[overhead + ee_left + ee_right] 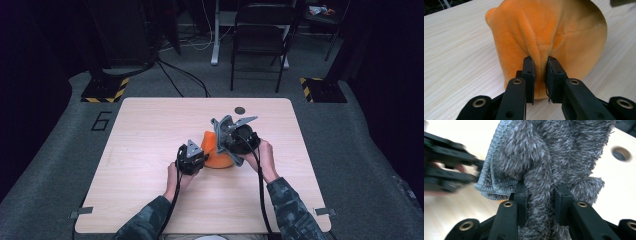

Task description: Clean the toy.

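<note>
The orange plush [549, 32] lies near the table [150, 130] middle. The left gripper [540, 75] pinches a fold of it; just beside, the right gripper [540, 202] clamps a grey cloth [549, 152] (shaggy, bunched).

On the counter [150, 200], the plush [216, 150] sits near the centre. The left claw [199, 159] is at its 9 o'clock, the right claw [226, 145] with the cloth [544, 157] at 2, the chair [260, 35] beyond at 12.

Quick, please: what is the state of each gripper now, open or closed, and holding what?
Left gripper: closed, pinching a fold of the orange plush thing.
Right gripper: closed on the grey fuzzy cloth.
</note>
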